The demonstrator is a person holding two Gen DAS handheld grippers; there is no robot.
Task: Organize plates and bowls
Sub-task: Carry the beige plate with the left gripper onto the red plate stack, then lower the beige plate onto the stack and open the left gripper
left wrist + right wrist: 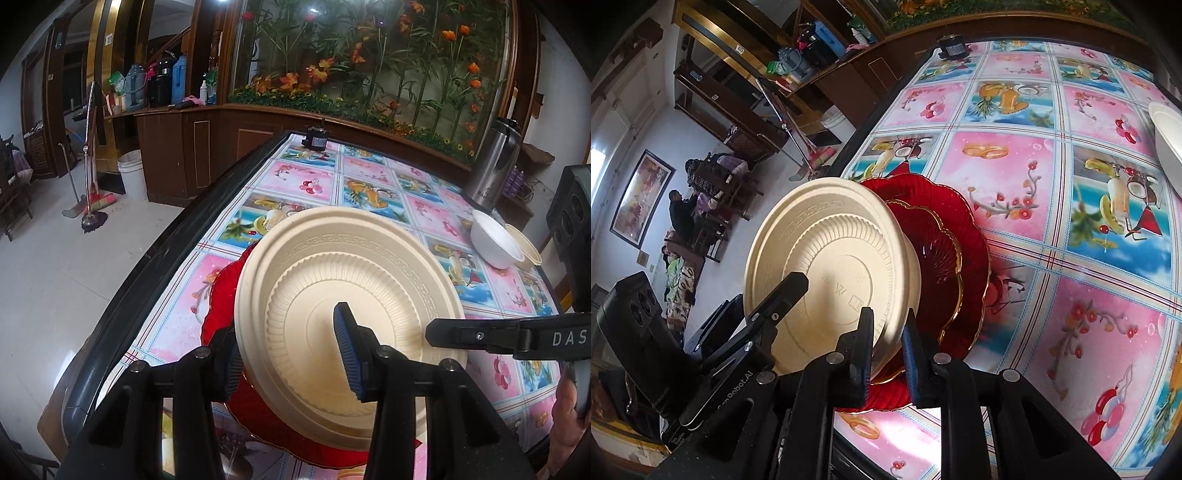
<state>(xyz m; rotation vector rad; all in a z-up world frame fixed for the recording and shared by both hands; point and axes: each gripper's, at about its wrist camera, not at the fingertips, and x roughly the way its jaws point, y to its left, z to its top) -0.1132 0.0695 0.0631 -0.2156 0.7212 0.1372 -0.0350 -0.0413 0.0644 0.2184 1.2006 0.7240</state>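
Roughly midway, I would judge: on the table [306,184], under a glossy oilcloth of pink and blue fruit-and-flower squares, the sorting is partly done. At the near edge lies a pile of red plates [964,236], translucent, ribbed and scalloped, the upper, smaller one rimmed in gold. A cream plate [332,280] is held tilted just above them, and what shows in the right wrist view is its embossed underside; it is matte, like pressed pulp or plastic, with a fluted well and a key-pattern band round the rim. It seems bound for the red pile, though not yet set down. The left gripper [291,354] stands partly closed with its ridged blue pads on either side of the plate's near rim, gripping it. The right gripper [886,354] is narrow, its jaws pinching the rim of that same plate. Still to be gathered, well apart at the far right corner, are a smooth white bowl [496,240] tipped on its side and a cream bowl [526,248] just behind it, touching or nearly so.
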